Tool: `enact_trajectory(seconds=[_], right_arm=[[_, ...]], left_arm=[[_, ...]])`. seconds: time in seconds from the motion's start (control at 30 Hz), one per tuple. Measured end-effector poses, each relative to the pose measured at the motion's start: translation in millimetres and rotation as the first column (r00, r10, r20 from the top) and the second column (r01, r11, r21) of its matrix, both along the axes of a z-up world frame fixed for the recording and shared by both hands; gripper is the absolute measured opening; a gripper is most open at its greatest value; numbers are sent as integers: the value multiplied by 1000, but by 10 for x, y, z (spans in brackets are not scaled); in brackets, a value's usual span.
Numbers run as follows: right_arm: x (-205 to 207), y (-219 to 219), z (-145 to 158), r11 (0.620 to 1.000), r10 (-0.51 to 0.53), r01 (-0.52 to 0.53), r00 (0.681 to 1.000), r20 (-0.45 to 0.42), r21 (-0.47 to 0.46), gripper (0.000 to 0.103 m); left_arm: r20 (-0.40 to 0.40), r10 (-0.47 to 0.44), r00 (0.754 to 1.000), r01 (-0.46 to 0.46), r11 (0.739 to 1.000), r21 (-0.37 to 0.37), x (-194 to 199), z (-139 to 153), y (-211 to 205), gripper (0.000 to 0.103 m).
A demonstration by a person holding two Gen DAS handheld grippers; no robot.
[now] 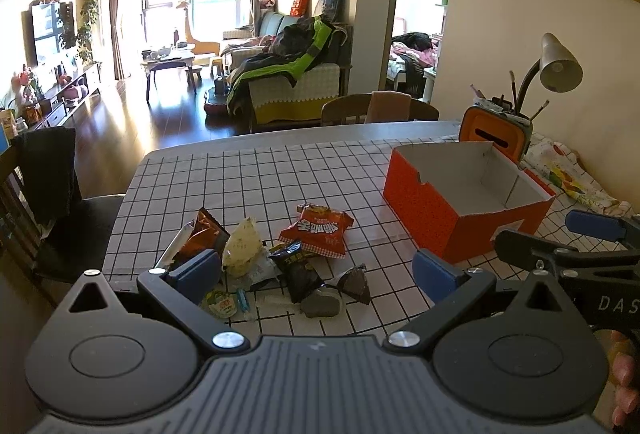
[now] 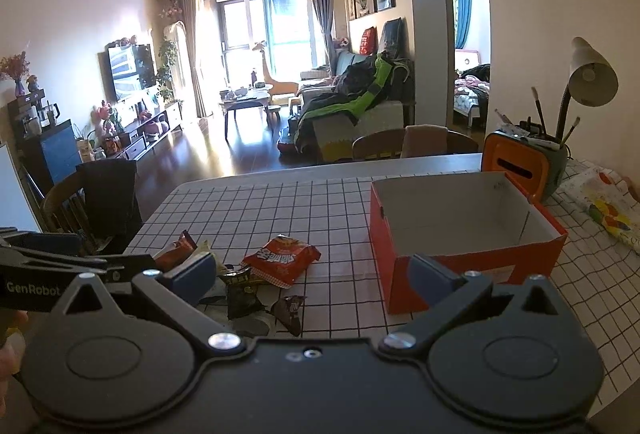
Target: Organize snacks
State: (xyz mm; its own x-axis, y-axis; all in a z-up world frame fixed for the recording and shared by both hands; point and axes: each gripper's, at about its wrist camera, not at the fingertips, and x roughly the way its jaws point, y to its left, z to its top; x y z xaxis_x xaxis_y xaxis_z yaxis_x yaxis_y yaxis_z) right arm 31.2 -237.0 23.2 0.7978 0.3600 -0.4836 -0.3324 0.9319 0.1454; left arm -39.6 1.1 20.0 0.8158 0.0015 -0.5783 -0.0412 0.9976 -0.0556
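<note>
Several snack packets are lying heaped on the checked tablecloth [image 1: 340,169], left of the empty orange box [image 1: 436,218]. The left gripper [image 1: 316,270] and right gripper [image 2: 316,274] are hovering wide apart, holding nothing. The red packet [image 1: 318,230] is likely light, crinkly and slippery; a pinch at its crimped edge seems best.

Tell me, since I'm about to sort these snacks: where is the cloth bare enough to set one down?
Bare cloth lies between the red snack bag and the orange box, and along the far edge behind both. The box's inside looks empty. It is crowded at the near-left snack pile, ahead of the left tool.
</note>
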Motion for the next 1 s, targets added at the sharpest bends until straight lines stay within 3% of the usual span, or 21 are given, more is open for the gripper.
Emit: enact_trajectory(seconds=[1.0], right_arm=[[-119, -88, 67, 1000, -14, 14, 1000, 8, 14, 103]], left_arm=[[7, -17, 1000, 17, 1000, -4, -145, 45, -104, 103]])
